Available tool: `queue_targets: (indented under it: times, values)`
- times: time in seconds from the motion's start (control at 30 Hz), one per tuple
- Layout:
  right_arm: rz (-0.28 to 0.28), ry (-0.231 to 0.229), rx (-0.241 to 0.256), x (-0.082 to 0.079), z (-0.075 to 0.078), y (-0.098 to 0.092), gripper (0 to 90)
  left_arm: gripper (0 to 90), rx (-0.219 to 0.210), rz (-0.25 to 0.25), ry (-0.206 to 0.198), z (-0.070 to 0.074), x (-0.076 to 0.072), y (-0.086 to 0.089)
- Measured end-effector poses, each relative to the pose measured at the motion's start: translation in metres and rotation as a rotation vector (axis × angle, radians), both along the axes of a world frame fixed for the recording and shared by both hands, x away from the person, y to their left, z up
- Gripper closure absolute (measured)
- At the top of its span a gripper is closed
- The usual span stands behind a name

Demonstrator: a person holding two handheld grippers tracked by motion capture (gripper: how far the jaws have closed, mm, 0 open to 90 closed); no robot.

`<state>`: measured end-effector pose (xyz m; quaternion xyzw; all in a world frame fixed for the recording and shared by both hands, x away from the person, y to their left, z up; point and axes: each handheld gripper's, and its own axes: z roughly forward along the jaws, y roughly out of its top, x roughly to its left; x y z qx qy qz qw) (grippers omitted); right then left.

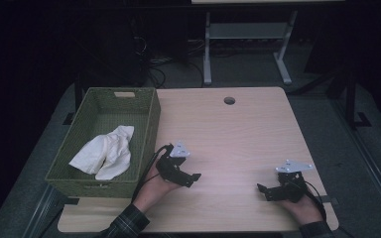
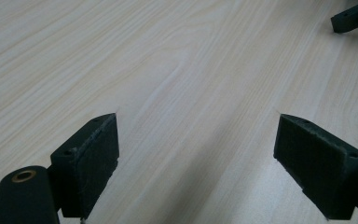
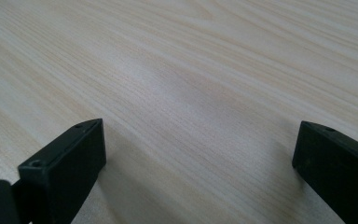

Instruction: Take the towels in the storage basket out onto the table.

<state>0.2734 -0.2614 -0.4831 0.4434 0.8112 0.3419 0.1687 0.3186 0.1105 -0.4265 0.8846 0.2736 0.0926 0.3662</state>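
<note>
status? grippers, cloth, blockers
Left gripper open, empty. Right gripper open, empty. White cloth lying in green basket. Nothing between grippers and basket.

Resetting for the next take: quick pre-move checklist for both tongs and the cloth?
1. Left tongs open, nothing between the jaws: ok.
2. Right tongs open, nothing held: ok.
3. White cloth lies inside the green basket: ok.
4. Both tongs low over bare table, apart from each other: ok.
5. Left cable clear of the basket wall: cannot tell.
</note>
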Motion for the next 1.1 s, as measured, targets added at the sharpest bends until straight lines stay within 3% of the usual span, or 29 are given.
queue_targets:
  times: [0.3, 0.8, 1.1]
  values:
    - [0.0, 0.0, 0.0, 0.0, 0.0, 0.0, 2.1, 13.1, -0.02, -0.013, 0.002, 0.014, 0.004, 0.001]
    - [0.0, 0.002, 0.0, 0.0, 0.0, 0.0, 2.1, 13.5, -0.01, -0.043, 0.005, 0.035, 0.011, 0.0]
    - [0.0, 0.001, -0.001, 0.0, 0.0, 0.0, 2.1, 13.5, -0.009, -0.036, 0.013, 0.054, 0.019, 0.01]
